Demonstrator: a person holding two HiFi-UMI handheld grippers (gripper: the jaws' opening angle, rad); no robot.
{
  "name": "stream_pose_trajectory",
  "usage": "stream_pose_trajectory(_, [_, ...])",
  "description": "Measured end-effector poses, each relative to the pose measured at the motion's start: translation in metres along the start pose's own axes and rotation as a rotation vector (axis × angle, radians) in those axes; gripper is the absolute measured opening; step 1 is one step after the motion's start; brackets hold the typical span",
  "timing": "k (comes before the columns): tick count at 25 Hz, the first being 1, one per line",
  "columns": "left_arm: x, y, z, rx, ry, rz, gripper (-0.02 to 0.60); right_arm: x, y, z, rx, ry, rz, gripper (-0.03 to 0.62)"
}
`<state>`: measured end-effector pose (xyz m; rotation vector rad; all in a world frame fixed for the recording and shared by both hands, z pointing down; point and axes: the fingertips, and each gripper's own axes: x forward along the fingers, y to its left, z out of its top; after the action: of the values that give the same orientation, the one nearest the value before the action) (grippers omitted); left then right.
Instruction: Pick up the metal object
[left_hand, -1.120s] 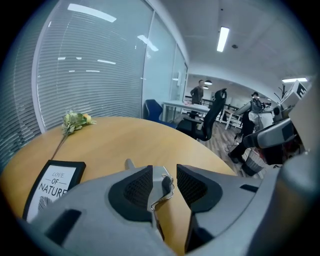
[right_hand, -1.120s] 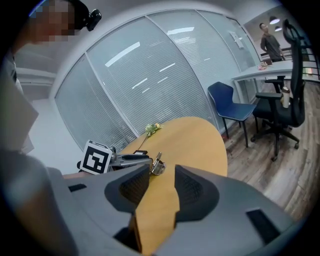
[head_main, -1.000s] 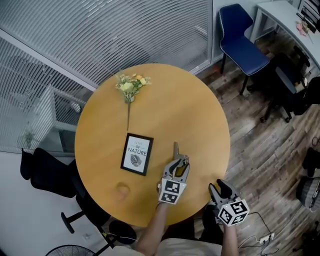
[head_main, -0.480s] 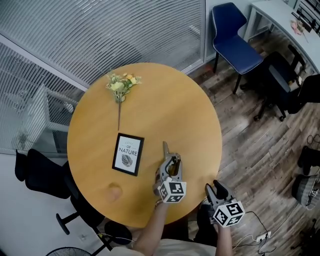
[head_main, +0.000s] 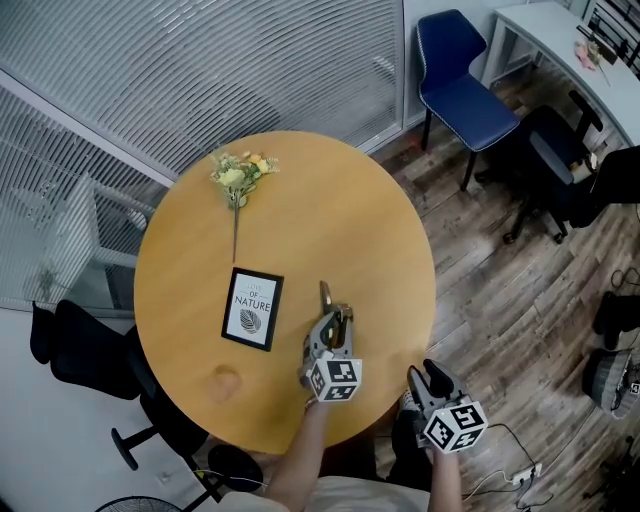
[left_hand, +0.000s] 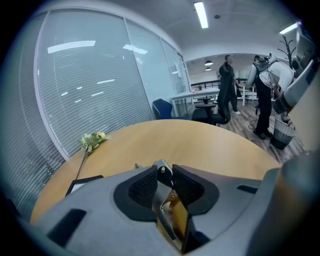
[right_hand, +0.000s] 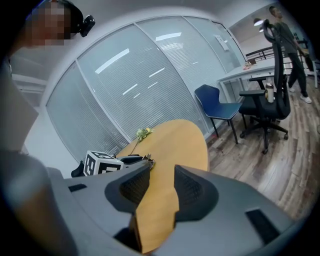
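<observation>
Nearby, the right tool (head_main: 428, 376) hangs empty by the tabletop (head_main: 350, 220) edge, jaws apart. Beyond it, the left tool (head_main: 335, 320) has just been closing and now pinches the metal object (left_hand: 169, 215) over the tabletop's near side; slim and slick, it may swivel or slip when lifted. Farther off, the framed print (head_main: 252, 308) reads "OF NATURE".

light: bright, even | source: ceiling strip (left_hand: 201, 14) | edges: fisheye, dark corners
</observation>
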<state>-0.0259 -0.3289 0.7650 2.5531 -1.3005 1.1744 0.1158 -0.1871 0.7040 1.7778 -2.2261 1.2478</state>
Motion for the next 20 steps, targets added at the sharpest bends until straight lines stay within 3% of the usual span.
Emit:
stream_pose_trajectory(10, [-0.017, 0.024, -0.001, -0.13, -0.003, 0.059, 0.036, -0.007, 0.014, 0.004, -0.008, 0.001, 0.043, 0.149])
stream_pose_trajectory(20, [-0.043, 0.024, 0.0, -0.203, -0.027, 0.042, 0.023, -0.022, 0.036, -0.001, -0.059, 0.015, 0.093, 0.147])
